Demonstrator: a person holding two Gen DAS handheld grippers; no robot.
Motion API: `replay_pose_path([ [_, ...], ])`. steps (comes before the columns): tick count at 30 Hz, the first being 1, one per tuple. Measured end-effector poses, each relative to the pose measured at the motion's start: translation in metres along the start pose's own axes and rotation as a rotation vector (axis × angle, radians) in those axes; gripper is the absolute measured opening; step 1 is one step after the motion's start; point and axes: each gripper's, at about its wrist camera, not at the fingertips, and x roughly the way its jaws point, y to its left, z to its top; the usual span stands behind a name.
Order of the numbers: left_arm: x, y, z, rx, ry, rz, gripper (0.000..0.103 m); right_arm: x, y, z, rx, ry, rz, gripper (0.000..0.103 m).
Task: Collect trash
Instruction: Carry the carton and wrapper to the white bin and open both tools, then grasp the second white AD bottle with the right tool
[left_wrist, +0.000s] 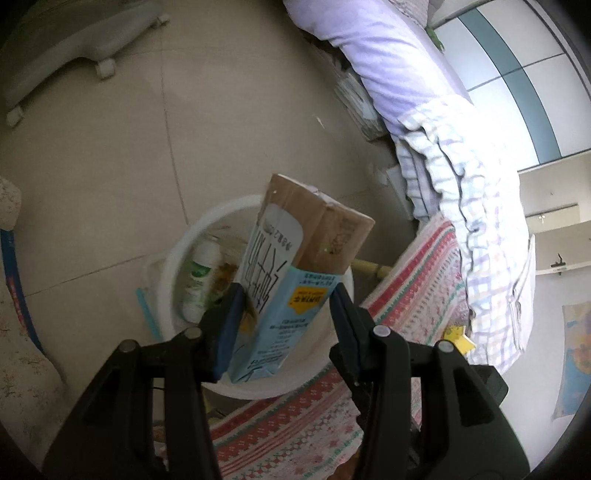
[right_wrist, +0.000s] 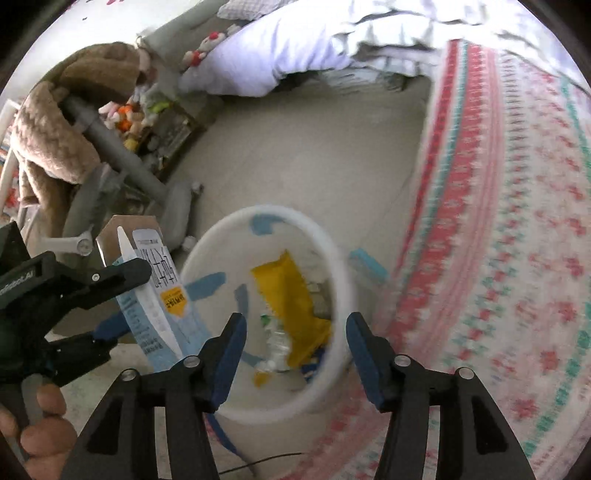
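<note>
My left gripper is shut on a blue and brown milk carton and holds it above a white trash bin on the floor. The bin holds a white and green bottle and other trash. In the right wrist view the carton and the left gripper are at the left, beside the bin's rim. My right gripper is open and empty above the bin, over a yellow wrapper and a crushed clear bottle.
A bed with a red and green patterned cover runs along the right, with a lilac quilt on it. A grey wheeled chair base and a brown fleece stand at the left. The floor is beige tile.
</note>
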Motion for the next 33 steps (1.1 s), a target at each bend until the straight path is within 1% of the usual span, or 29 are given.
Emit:
replay_pose_path([
  [4,0.009,-0.010,-0.003,0.027,0.037,-0.033,0.050,-0.020,-0.016,-0.010,0.050,-0.024,0.039,0.058],
  [9,0.021,-0.018,-0.007,0.044,0.083,-0.052,0.050,-0.047,-0.032,-0.008,0.077,-0.073,0.062,0.058],
  [11,0.032,-0.018,-0.005,0.060,0.106,-0.022,0.065,-0.056,-0.039,-0.008,0.095,-0.086,0.073,0.058],
  [12,0.036,-0.019,-0.004,0.074,0.111,0.007,0.077,-0.058,-0.041,-0.009,0.102,-0.085,0.073,0.058],
  [14,0.042,-0.018,0.000,0.109,0.094,0.080,0.077,-0.063,-0.048,-0.013,0.106,-0.076,0.071,0.058],
  [15,0.041,-0.017,0.001,0.112,0.088,0.096,0.077,-0.067,-0.050,-0.015,0.104,-0.073,0.068,0.058],
  [16,0.039,-0.016,0.002,0.103,0.080,0.098,0.077,-0.073,-0.054,-0.017,0.100,-0.075,0.064,0.058],
  [17,0.032,-0.015,0.002,0.079,0.067,0.054,0.077,-0.079,-0.057,-0.019,0.092,-0.080,0.059,0.058],
  [19,0.023,-0.018,0.000,0.069,0.047,-0.007,0.077,-0.095,-0.067,-0.025,0.077,-0.087,0.046,0.058],
  [20,0.016,-0.023,-0.004,0.082,0.026,-0.013,0.077,-0.100,-0.071,-0.027,0.074,-0.087,0.039,0.058],
  [23,0.007,-0.035,-0.012,0.126,-0.018,0.025,0.077,-0.122,-0.087,-0.033,0.060,-0.085,-0.007,0.058],
  [26,0.006,-0.043,-0.020,0.116,-0.025,0.015,0.077,-0.149,-0.101,-0.039,0.032,-0.088,-0.050,0.058],
  [27,0.007,-0.050,-0.024,0.128,-0.020,0.016,0.077,-0.160,-0.107,-0.041,0.025,-0.091,-0.059,0.058],
  [31,0.007,-0.082,-0.042,0.234,-0.008,0.004,0.077,-0.214,-0.134,-0.047,0.016,-0.132,-0.110,0.058],
  [33,0.008,-0.103,-0.056,0.297,-0.023,0.023,0.077,-0.243,-0.154,-0.052,0.003,-0.165,-0.167,0.063],
])
